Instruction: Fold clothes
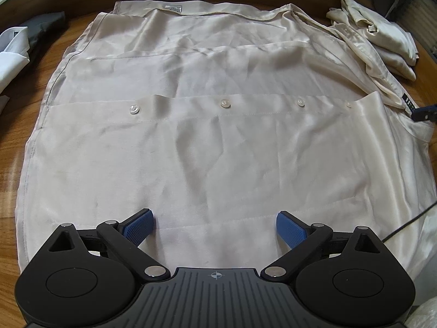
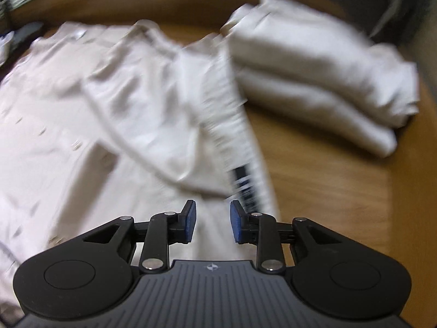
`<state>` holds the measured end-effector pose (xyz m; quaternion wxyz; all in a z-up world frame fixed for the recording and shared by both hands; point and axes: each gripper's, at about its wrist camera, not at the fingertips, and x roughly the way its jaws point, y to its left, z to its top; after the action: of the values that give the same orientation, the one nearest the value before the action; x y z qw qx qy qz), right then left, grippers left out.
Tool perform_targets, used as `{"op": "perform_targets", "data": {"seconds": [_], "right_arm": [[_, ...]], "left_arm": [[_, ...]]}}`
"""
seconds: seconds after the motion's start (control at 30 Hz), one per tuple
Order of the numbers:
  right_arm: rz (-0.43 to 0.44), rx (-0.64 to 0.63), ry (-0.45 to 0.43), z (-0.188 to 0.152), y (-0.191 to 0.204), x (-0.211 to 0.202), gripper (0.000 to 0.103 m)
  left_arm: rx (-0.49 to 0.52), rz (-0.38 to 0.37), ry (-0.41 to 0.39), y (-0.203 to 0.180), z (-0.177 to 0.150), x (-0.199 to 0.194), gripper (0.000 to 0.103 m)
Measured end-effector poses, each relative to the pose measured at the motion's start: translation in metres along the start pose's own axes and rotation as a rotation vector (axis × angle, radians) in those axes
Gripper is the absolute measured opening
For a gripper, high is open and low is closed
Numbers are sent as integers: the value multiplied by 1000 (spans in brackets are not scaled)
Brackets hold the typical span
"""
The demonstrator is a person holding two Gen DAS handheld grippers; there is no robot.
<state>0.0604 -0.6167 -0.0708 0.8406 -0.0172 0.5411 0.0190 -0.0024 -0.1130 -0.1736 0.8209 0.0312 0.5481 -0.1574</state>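
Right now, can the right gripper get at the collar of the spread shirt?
Probably yes. The right gripper is open with nothing between its pads, and the collar lies just ahead, uncovered; the folded stack sits apart.

Wooden table (image 1: 16, 125), spread cream shirt (image 1: 218, 150), folded cream stack (image 1: 382, 41), white garment (image 1: 11, 54)

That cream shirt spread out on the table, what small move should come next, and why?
Probably the left gripper should close on the near edge of the shirt to start a fold. Its jaws stand wide open just above the cloth, holding nothing. The shirt lies flat with its buttons in a row, and the right gripper is open and empty too.
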Motion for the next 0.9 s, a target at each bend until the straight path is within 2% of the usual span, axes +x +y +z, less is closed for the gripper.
{"op": "perform_targets", "data": {"seconds": [0.17,0.2,0.23,0.3,0.47,0.6,0.7,0.73,0.9], "right_arm": [[-30,-49,41,-5,11,17,31],[-32,-43,41,-6,10,18,27],[-35,-35,42,-6,8,18,16],[-37,-21,58,-8,4,17,6],[-116,4,84,-17,-6,12,4],[-129,32,78,-27,-10,3,7],[-136,50,7,-30,-10,-17,20],[-133,70,-13,-32,-11,-24,27],[-126,212,-66,-44,-21,-53,33]], "left_arm": [[4,9,1,1,-1,0,99],[7,10,1,1,-2,0,99],[9,12,1,1,-2,0,99],[13,14,0,0,-2,1,100],[21,18,-2,-2,-4,2,102],[1,18,-5,0,-3,2,101],[-93,28,-19,13,-4,-5,96],[-127,38,-28,19,-6,-10,96],[-216,137,-91,53,-18,-39,94]]}}
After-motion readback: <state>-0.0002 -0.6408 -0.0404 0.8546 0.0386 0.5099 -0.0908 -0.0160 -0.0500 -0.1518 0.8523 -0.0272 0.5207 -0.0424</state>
